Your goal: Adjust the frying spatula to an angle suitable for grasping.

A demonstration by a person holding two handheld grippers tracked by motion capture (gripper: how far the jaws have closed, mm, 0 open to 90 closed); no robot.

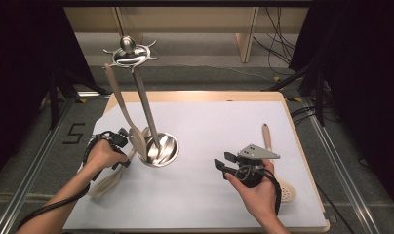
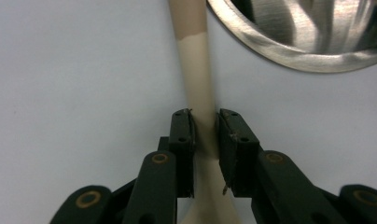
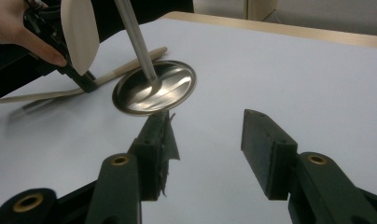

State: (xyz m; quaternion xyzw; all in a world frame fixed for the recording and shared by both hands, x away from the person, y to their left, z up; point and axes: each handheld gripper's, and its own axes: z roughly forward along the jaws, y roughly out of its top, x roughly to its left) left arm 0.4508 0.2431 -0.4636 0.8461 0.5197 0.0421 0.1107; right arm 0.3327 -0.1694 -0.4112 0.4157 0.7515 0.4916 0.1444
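A steel utensil stand has a round dish base (image 1: 162,150) and a pole (image 1: 145,105) rising to hooks at the top (image 1: 129,51). A cream spoon (image 1: 121,102) hangs from one hook, its bowl down beside the base. My left gripper (image 1: 124,146) (image 2: 205,114) is shut on the thin neck of a cream utensil (image 2: 198,79) that lies low over the table just left of the base, with its wide head (image 1: 105,183) towards me. My right gripper (image 1: 224,163) (image 3: 207,116) stands open with nothing between its jaws, right of the base (image 3: 154,88).
A cream slotted spoon (image 1: 268,139) lies on the white table cover (image 1: 209,122) at the right, its head partly under my right hand. The table's wooden edge (image 1: 302,146) runs close beyond it. In the right gripper view, the hanging spoon's bowl (image 3: 79,32) is in front of the left hand.
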